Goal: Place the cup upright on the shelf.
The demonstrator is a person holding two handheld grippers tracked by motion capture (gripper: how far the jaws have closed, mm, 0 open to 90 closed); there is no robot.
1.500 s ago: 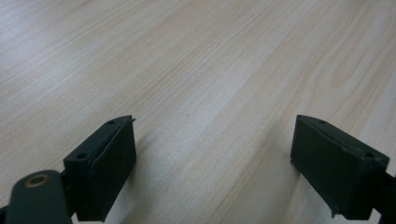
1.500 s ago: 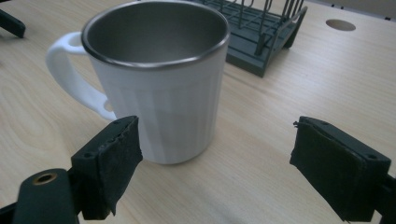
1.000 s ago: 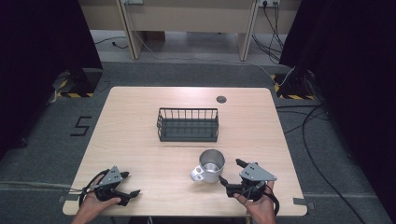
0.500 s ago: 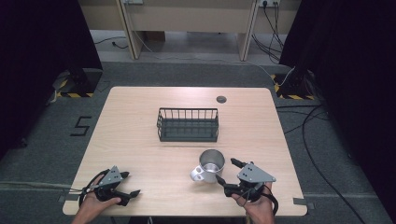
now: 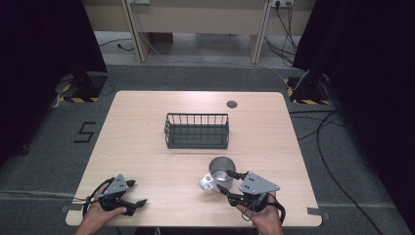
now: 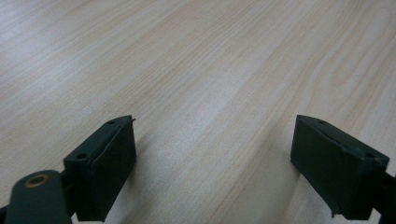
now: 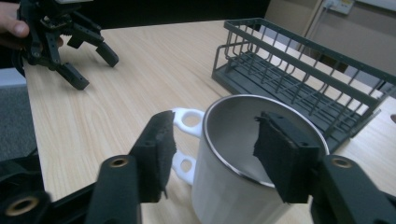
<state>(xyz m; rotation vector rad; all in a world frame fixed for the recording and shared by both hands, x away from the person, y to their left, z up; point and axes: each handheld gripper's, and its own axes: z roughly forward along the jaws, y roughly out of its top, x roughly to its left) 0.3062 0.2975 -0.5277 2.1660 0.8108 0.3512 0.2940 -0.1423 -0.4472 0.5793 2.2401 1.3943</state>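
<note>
A white mug [image 5: 220, 171] with a steel inside stands upright on the wooden table [image 5: 147, 127], its handle [image 7: 187, 122] pointing left in the right gripper view. My right gripper [image 5: 225, 180] straddles the mug's near wall: one pad [image 7: 161, 149] is outside by the handle, the other pad [image 7: 285, 161] is inside the mug [image 7: 233, 191]. Its jaws have just been closing, with a gap still showing at the outer pad. My left gripper [image 5: 138, 192] rests open near the table's front left edge, with bare wood between its pads [image 6: 112, 163].
A dark wire basket [image 5: 196, 131] stands empty at the table's middle, behind the mug. A small round grommet [image 5: 231, 104] sits near the far edge. In the right gripper view the left gripper [image 7: 93, 69] is held by a hand at the far left.
The right gripper has edged left onto the mug and its jaws have narrowed around the rim. The left gripper and the basket have not moved.
</note>
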